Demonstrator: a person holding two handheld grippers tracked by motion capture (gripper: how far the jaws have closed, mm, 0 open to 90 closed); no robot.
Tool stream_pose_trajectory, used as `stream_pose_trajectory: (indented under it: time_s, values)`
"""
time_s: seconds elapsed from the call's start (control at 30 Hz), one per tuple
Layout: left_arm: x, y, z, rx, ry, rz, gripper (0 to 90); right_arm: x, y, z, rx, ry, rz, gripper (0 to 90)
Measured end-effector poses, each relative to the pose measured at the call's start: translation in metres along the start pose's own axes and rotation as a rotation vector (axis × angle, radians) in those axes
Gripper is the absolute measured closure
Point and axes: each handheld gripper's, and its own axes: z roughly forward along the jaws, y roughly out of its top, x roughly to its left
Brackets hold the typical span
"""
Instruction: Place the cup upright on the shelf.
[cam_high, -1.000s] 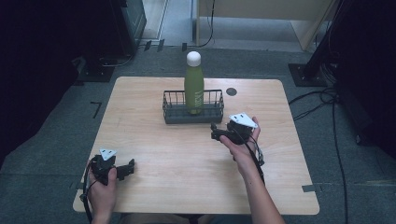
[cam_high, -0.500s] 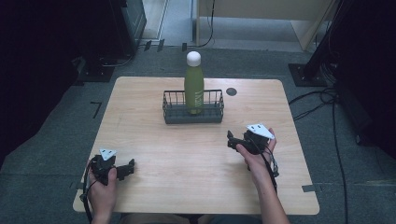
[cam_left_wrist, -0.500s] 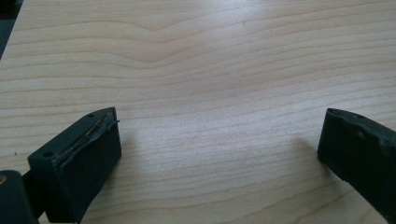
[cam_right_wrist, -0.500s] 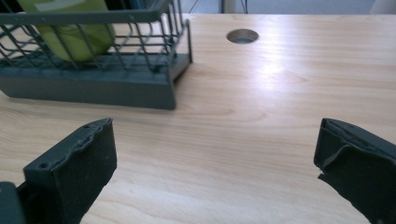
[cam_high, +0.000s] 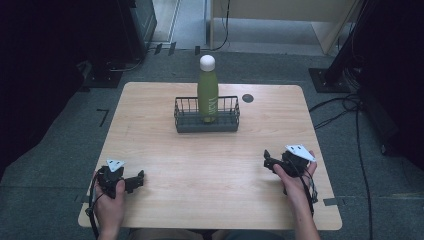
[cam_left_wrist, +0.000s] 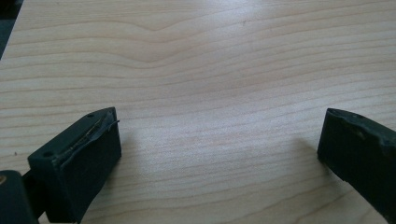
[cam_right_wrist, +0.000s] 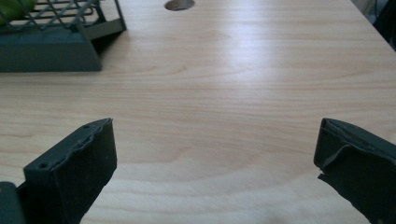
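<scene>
Both grippers, left gripper (cam_high: 134, 181) and right gripper (cam_high: 268, 161), rest open-jawed on pale wooden table (cam_high: 210, 165); grey carpet floor (cam_high: 50, 165) around

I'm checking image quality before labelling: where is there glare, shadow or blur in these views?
High view: the table is evenly lit, the floor around it dark, the bottle sharp. Left gripper view: a pale sheen on the wood, soft shadows beside the jaws. Right gripper view: a bright glare band on the wood, and the basket slightly soft.
</scene>
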Motion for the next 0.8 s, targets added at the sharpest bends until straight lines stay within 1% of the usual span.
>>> stream_pose_trajectory:
  time_s: [0.2, 0.23, 0.27, 0.3, 0.47, 0.57, 0.7, 0.8]
  values:
    - [0.000, 0.000, 0.000, 0.000, 0.000, 0.000, 0.0, -0.021, -0.012, -0.011, 0.010, -0.033, 0.020, 0.0]
    - [0.000, 0.000, 0.000, 0.000, 0.000, 0.001, 0.0, -0.024, -0.014, -0.013, 0.013, -0.038, 0.020, 0.0]
    - [0.000, 0.000, 0.000, 0.000, 0.000, 0.001, 0.0, -0.024, -0.014, -0.013, 0.013, -0.038, 0.020, 0.0]
    - [0.000, 0.000, 0.000, 0.000, 0.000, 0.001, 0.0, -0.031, -0.018, -0.016, 0.020, -0.046, 0.015, 0.0]
    - [0.000, 0.000, 0.000, 0.000, 0.000, 0.001, 0.0, -0.044, -0.026, -0.024, 0.029, -0.068, 0.024, 0.0]
    - [0.000, 0.000, 0.000, 0.000, 0.000, 0.000, 0.0, -0.051, -0.029, -0.028, 0.035, -0.078, 0.038, 0.0]
    - [0.000, 0.000, 0.000, 0.000, 0.000, 0.001, 0.0, -0.058, -0.034, -0.035, 0.037, -0.082, 0.042, 0.0]
    - [0.000, 0.000, 0.000, 0.000, 0.000, 0.001, 0.0, -0.063, -0.038, -0.039, 0.043, -0.094, 0.042, 0.0]
